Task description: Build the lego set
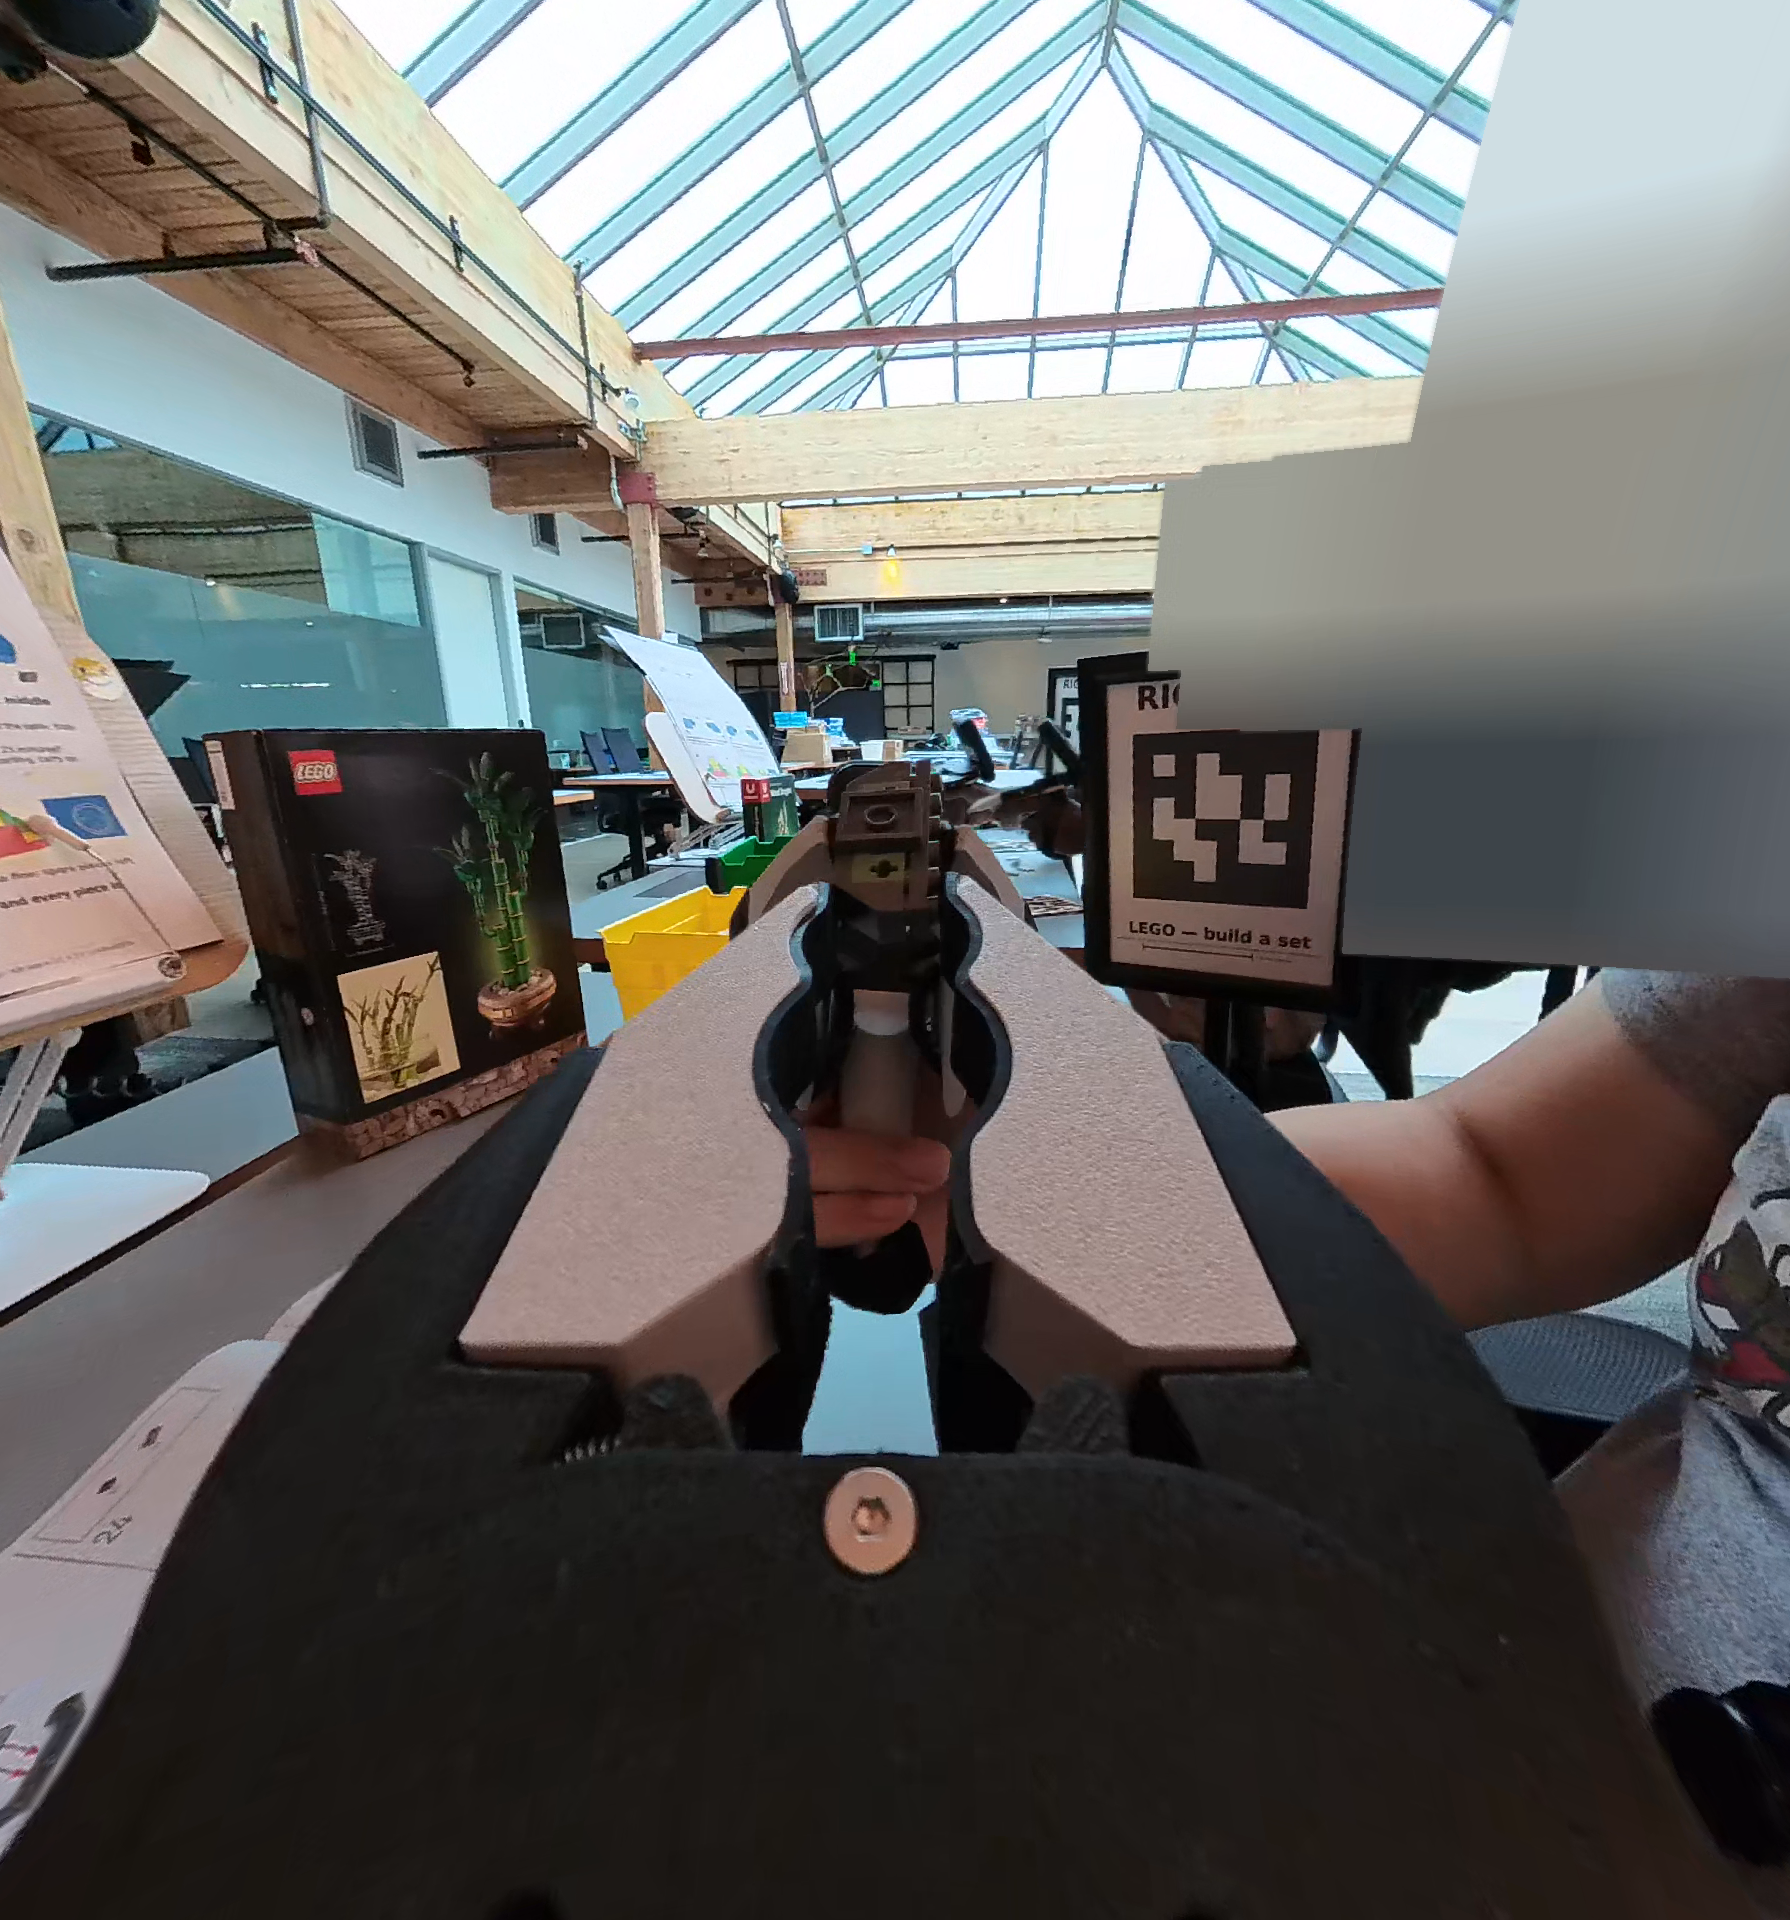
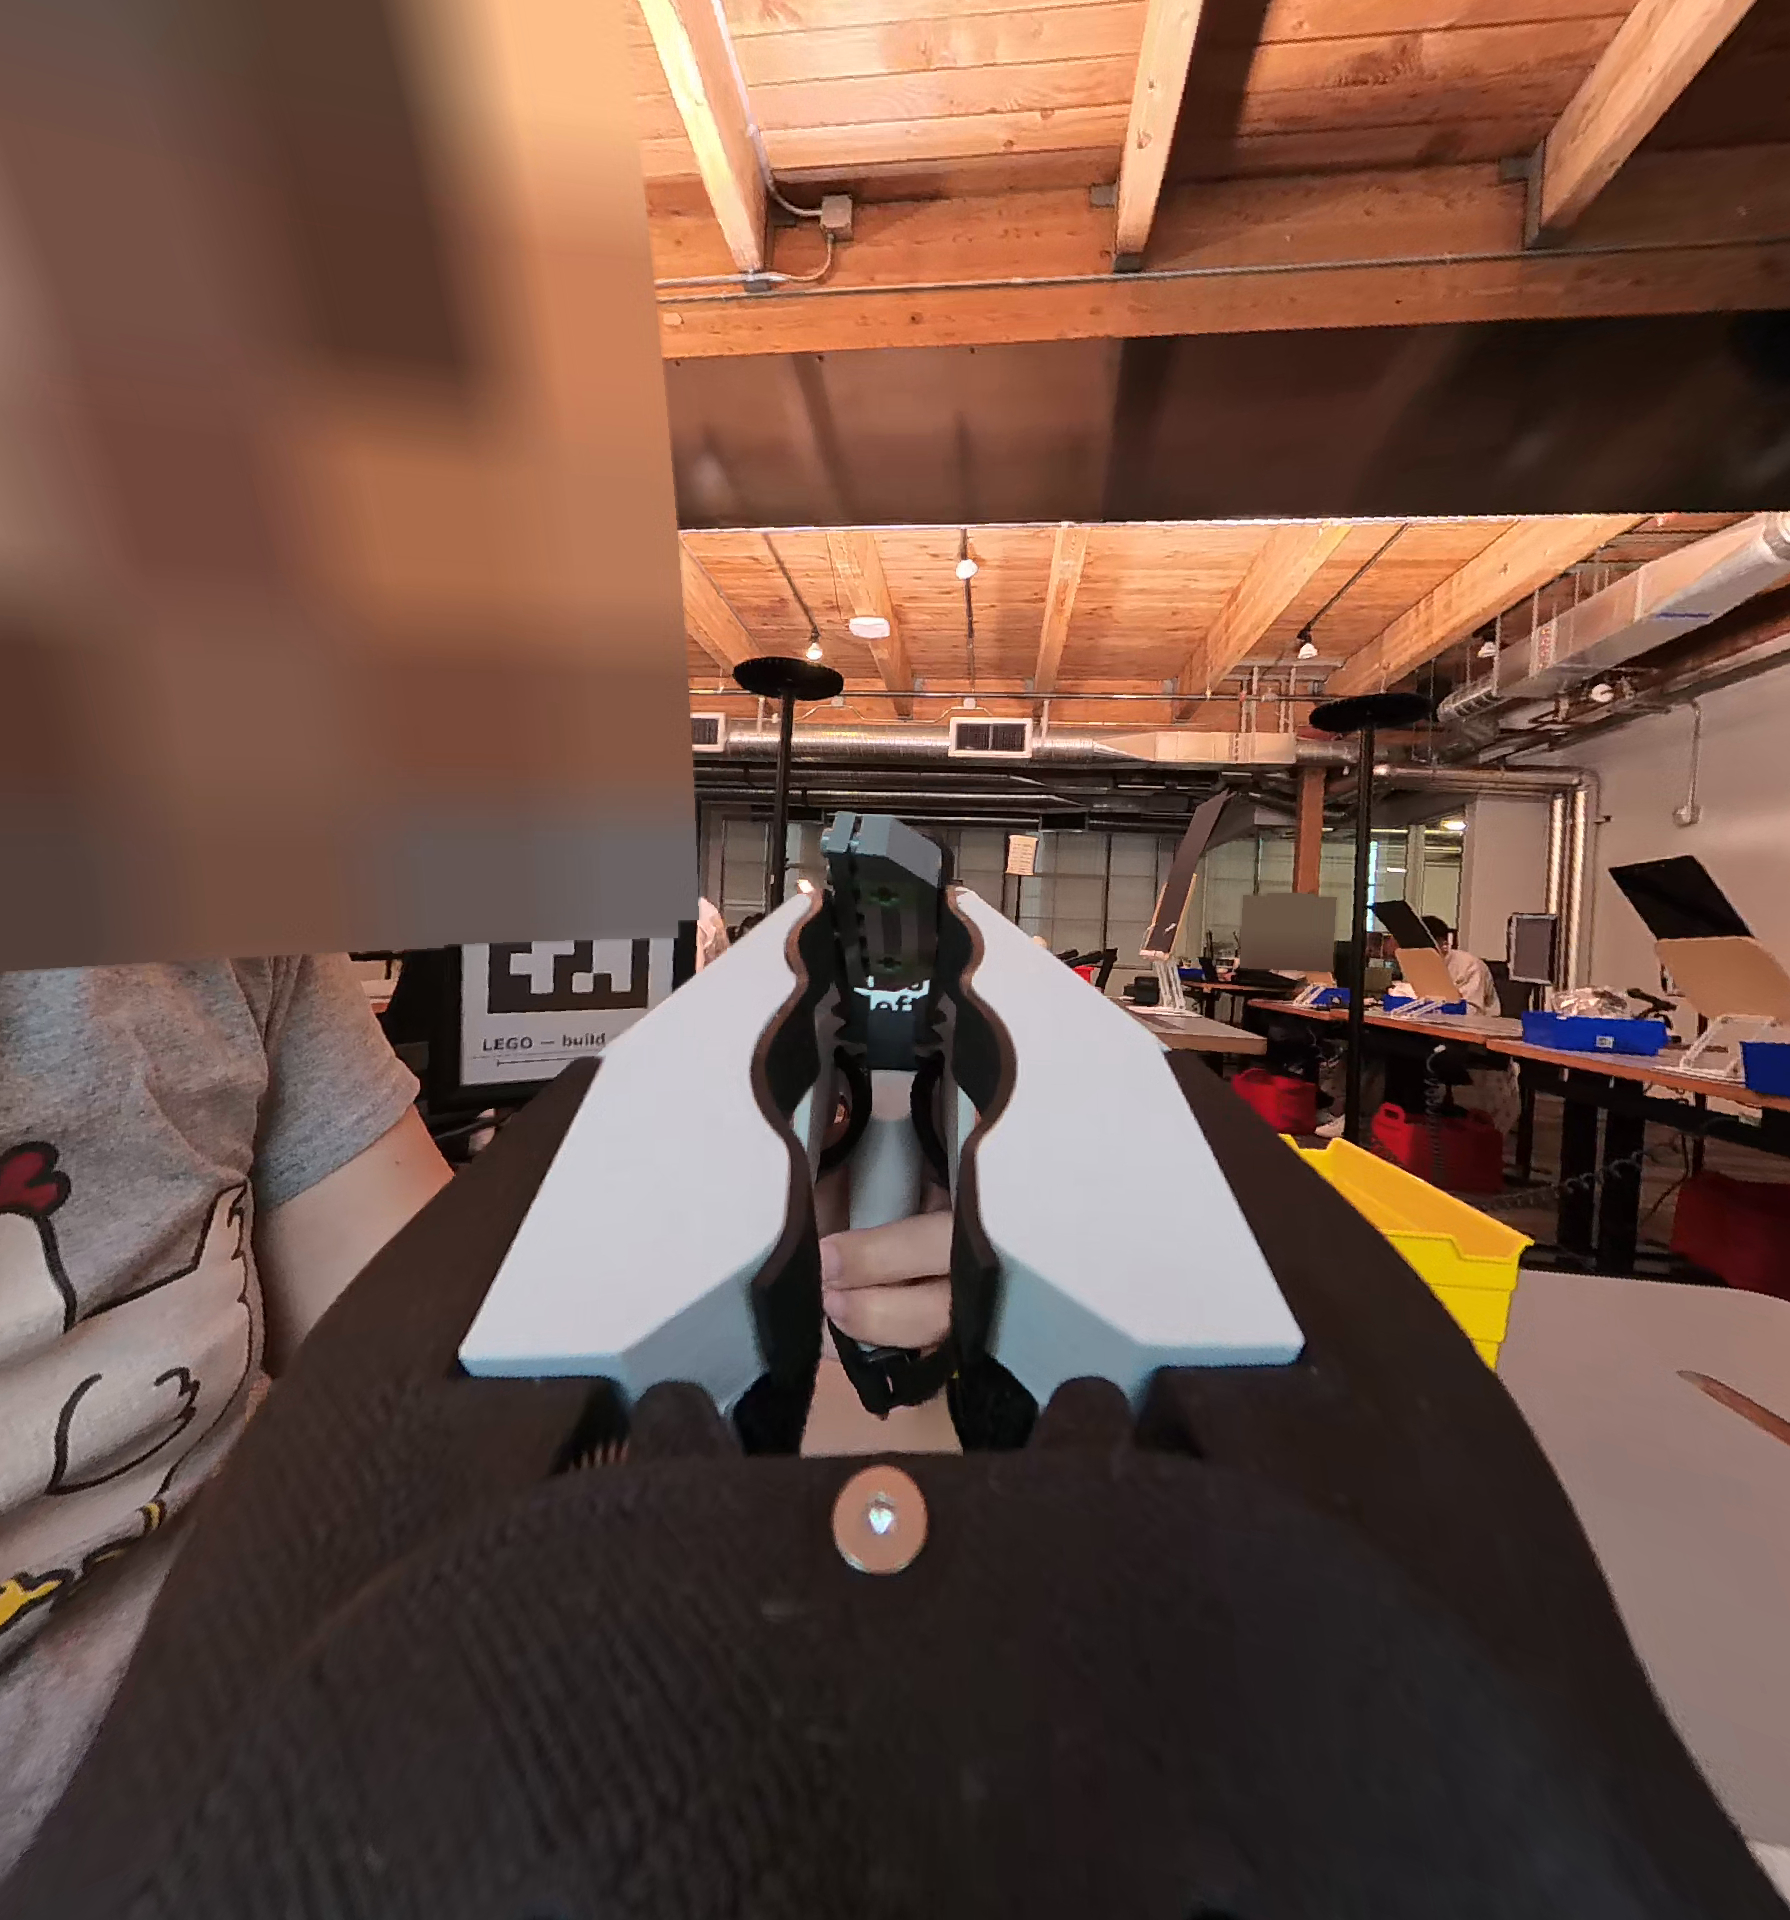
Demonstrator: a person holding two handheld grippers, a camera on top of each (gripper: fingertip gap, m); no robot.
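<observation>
Nearest us, our left tongs [image 1: 883,862] pinch a small brown and grey brick cluster [image 1: 886,831], raised above the surface [image 1: 143,1340]. Our right tongs [image 2: 886,904] clamp that cluster's grey end [image 2: 896,857]. The set's box [image 1: 403,925] stands left, by a yellow bin [image 1: 662,951].

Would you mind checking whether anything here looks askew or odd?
Nothing looks damaged or spilled. Both grippers are raised, facing each other, gripping one small brick assembly between them: left gripper, right gripper.
</observation>
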